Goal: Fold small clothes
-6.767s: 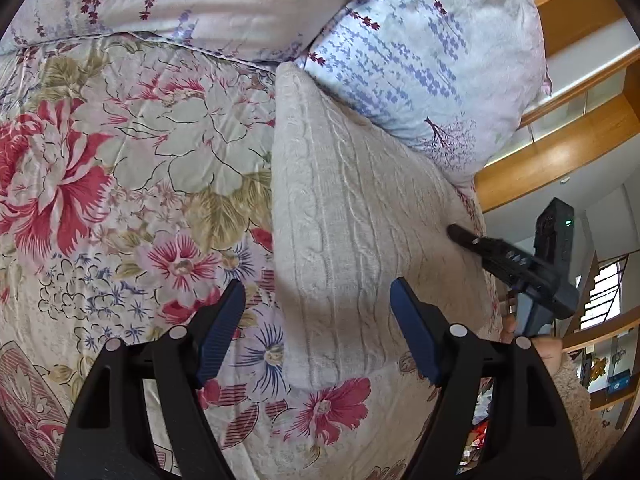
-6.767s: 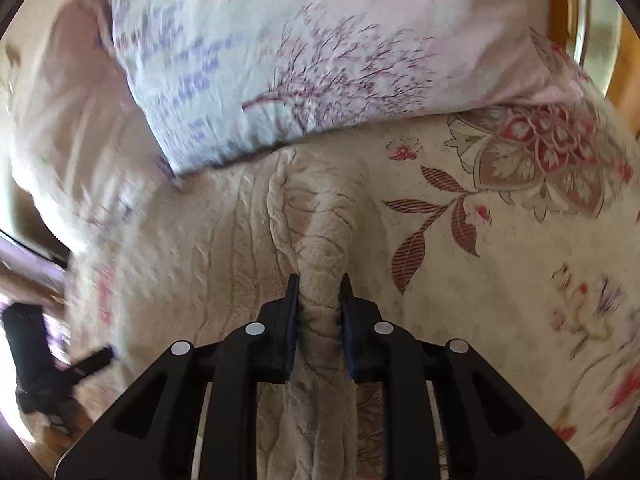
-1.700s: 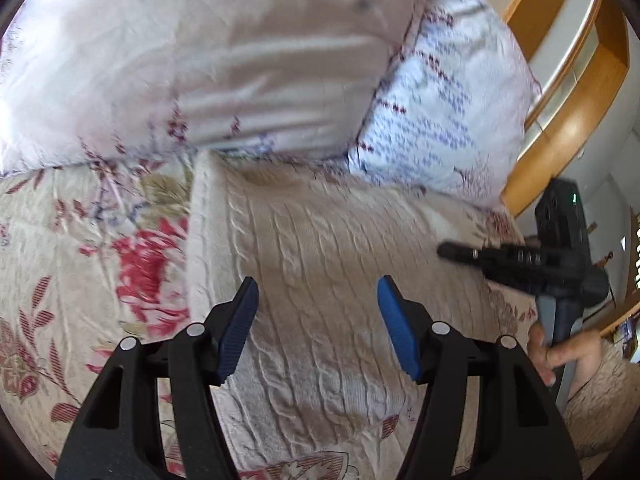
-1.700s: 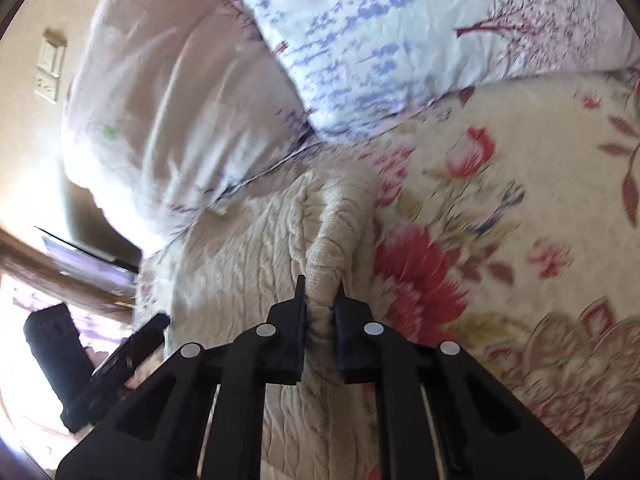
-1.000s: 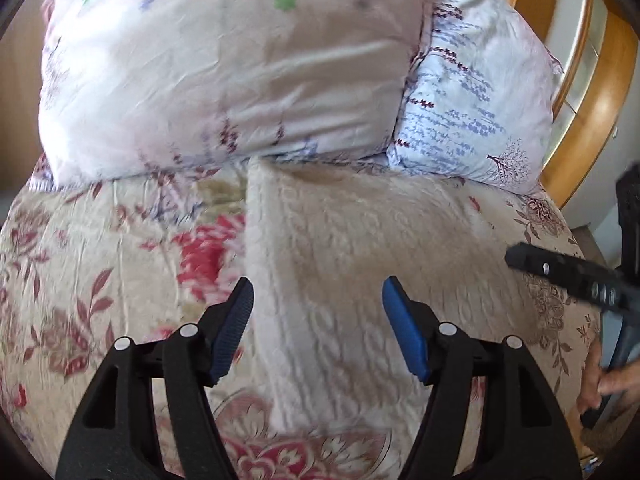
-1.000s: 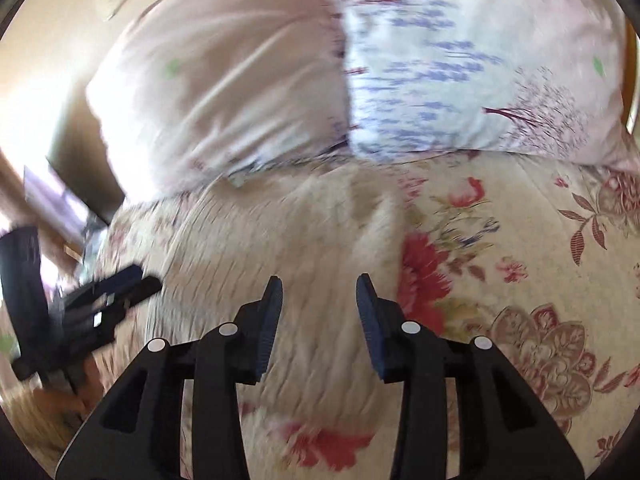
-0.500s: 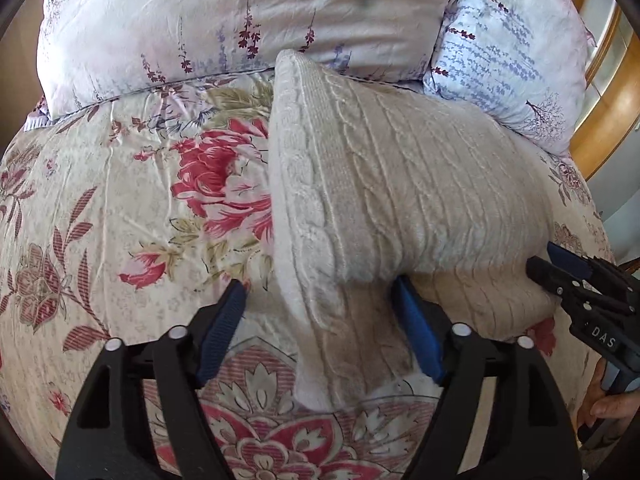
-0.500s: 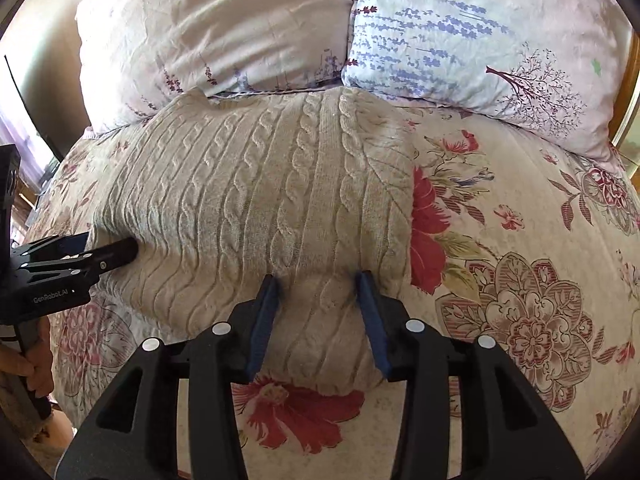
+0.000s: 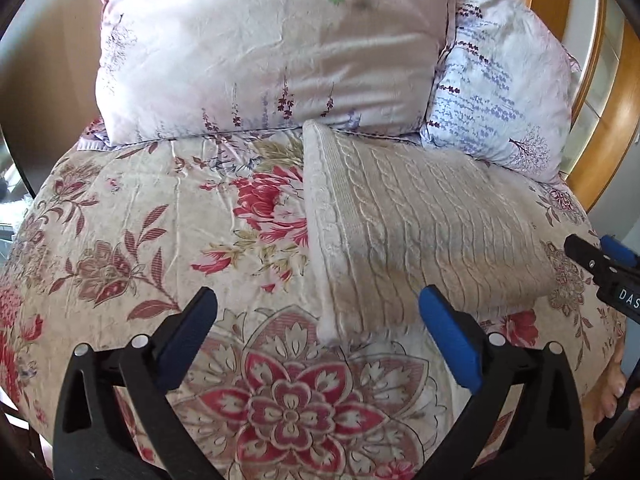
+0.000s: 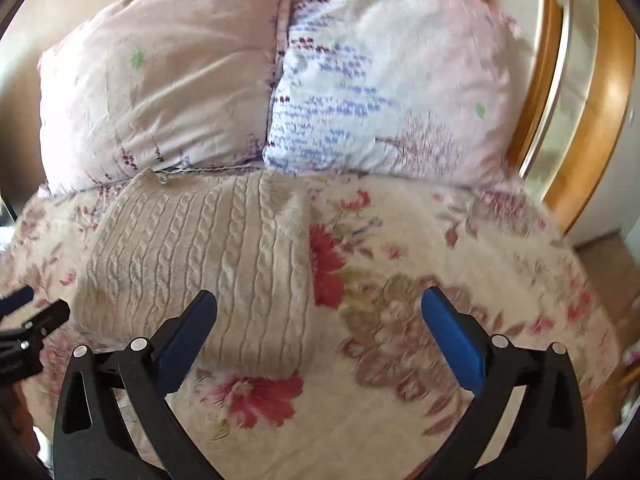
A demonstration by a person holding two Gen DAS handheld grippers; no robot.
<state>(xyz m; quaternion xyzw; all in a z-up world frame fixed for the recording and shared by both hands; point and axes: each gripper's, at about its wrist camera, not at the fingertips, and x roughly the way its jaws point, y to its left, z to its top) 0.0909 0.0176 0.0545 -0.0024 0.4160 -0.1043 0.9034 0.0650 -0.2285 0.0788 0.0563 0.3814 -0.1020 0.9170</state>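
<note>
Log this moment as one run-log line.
stage: fold released | sweater: folded, on bedspread below pillows | left gripper: opening, nothing between | right gripper: opening, nothing gripped

Your right gripper (image 10: 318, 332) no longer pinches the sweater (image 10: 208, 264); its jaws are opening, and only the sweater's near right corner lies between them, untouched. Your left gripper (image 9: 318, 334) has backed off too, jaws opening, the sweater's near edge just ahead of them. The sweater now lies folded flat, no longer bunched up.
</note>
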